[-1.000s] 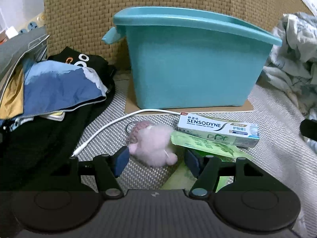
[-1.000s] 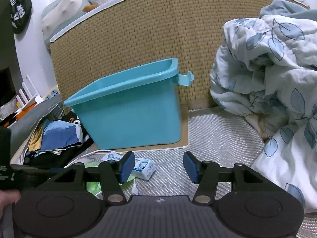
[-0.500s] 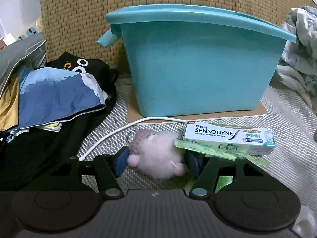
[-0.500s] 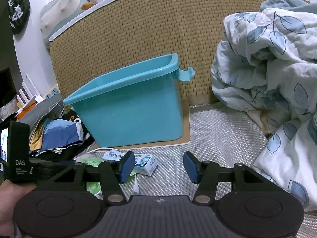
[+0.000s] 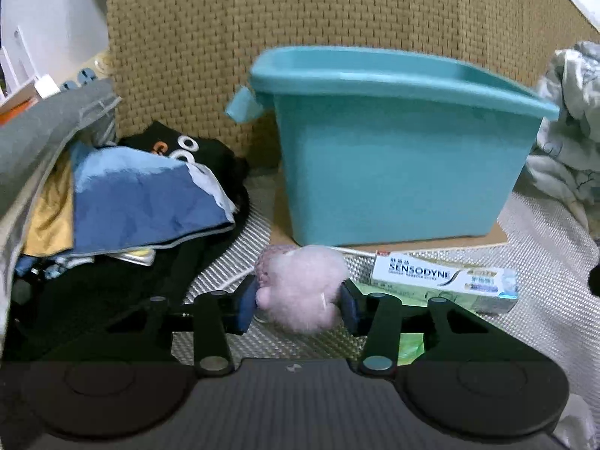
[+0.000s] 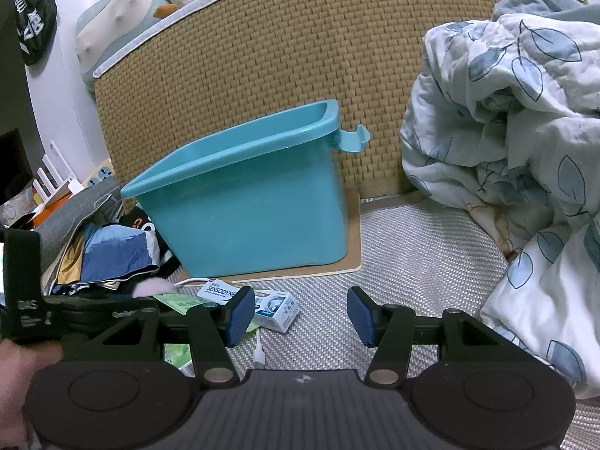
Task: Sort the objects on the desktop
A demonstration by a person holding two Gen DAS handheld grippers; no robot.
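A pink plush toy is pinched between the closing left tongs, just in front of the teal plastic bin and beside the Sensodyne toothpaste box. The right tongs are held spread, with nothing between them.

Teal bin, pinkish (blurred) plush toy

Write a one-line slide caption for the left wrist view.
Left tongs closing around a fluffy pink plush toy before a teal plastic bin, beside a white Sensodyne toothpaste box.
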